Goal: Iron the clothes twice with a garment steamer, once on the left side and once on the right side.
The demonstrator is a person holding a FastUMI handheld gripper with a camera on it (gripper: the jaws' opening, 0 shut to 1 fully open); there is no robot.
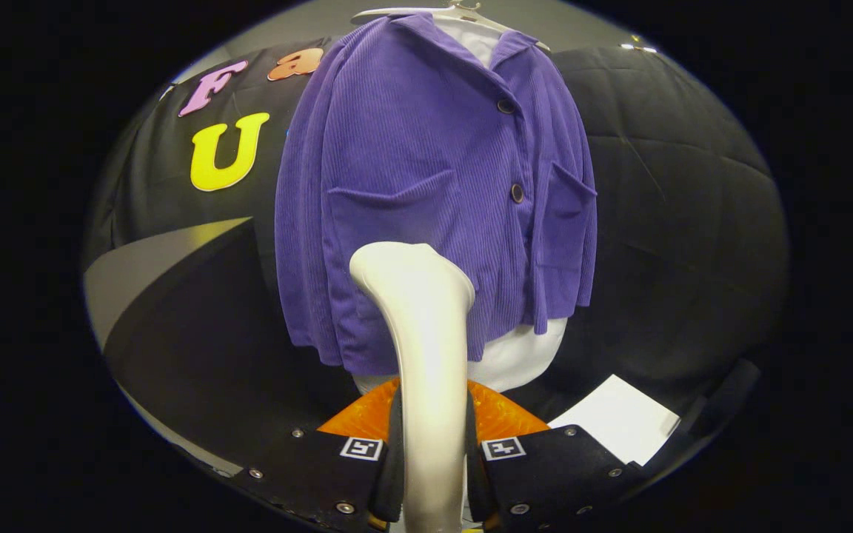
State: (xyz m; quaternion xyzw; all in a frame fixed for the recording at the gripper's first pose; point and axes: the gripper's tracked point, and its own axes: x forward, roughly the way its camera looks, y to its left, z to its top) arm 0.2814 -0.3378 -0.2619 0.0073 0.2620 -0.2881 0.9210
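My fingers (430, 466) are clamped on the handle of the garment steamer (426, 348), one on each side. The steamer rises upright just ahead of me, its head against the lower front of the purple jacket (426, 178). The jacket hangs buttoned on a hanger (463, 13) over a white garment (523, 355). I point level and straight at it. Beyond my right finger a white sheet (623, 418) lies on the dark surface (204, 348), near its right edge.

Steamer (426, 355) hides jacket (426, 185) lower front; hanger (463, 15) top cut off.
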